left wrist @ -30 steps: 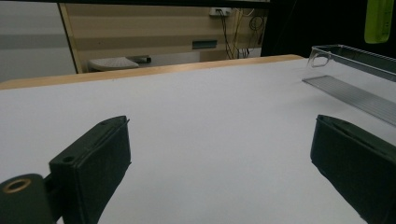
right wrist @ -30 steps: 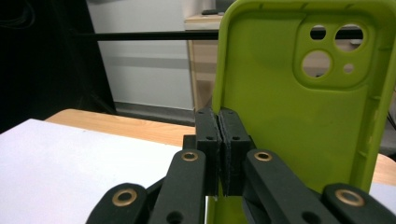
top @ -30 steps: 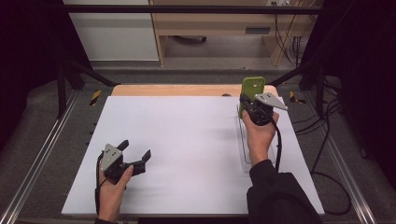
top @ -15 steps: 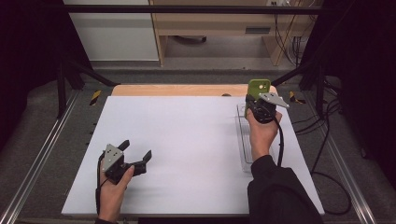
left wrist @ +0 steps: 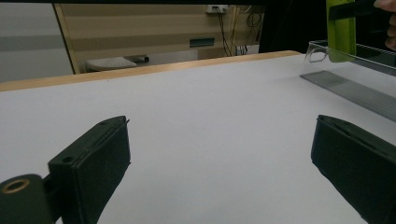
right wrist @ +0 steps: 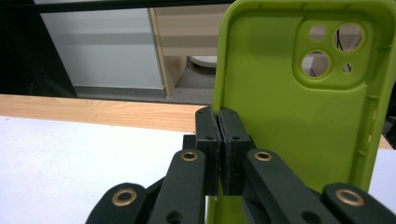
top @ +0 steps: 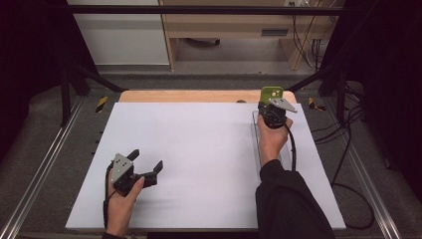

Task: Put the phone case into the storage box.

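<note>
Jaws of the right hand-held gripper (top: 269,103) are clamping the lime-green soft plastic phone case (right wrist: 299,107) upright over the clear plastic tray (top: 257,144) near the bench's (top: 199,149) far right corner, probably for lowering in; the left hand-held gripper (top: 145,166) is resting agape near the front left corner.

One green phone case (right wrist: 299,102) stands upright at the far right of one white table (top: 199,149), pierced by four camera openings, beside one clear plastic tray (left wrist: 355,51). Two handheld grippers are at work, the left gripper (top: 145,165) and the right gripper (top: 268,107), each with two black jaws.
</note>
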`<state>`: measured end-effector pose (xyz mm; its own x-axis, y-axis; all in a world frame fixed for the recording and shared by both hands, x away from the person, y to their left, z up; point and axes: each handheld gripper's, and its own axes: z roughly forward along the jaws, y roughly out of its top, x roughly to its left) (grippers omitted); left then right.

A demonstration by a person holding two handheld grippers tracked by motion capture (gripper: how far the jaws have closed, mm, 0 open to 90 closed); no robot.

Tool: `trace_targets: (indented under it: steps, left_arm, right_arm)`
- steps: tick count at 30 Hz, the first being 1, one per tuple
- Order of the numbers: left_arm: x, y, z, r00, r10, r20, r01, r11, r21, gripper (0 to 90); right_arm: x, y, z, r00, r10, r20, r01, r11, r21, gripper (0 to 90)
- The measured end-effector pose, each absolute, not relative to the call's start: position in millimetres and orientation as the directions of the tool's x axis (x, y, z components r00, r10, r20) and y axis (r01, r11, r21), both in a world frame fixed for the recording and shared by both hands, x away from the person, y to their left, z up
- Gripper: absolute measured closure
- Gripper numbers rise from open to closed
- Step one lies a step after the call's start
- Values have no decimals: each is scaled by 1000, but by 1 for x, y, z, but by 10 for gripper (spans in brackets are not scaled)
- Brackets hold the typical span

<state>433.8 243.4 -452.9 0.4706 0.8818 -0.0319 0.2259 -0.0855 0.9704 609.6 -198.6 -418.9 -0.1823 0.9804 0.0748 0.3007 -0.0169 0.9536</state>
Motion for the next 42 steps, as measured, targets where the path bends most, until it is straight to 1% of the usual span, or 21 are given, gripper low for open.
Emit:
trace_targets:
  steps: [24,42]
  left_arm:
    - [434,242,-452,472,881,-33,224,-84,971,41]
    - [435,243,-452,475,879,-36,228,-83,970,41]
  right_arm:
    - [617,-196,-431,-180,982,60,329,3,944,883]
    - [620,-195,-437,-183,981,69,351,0,936,883]
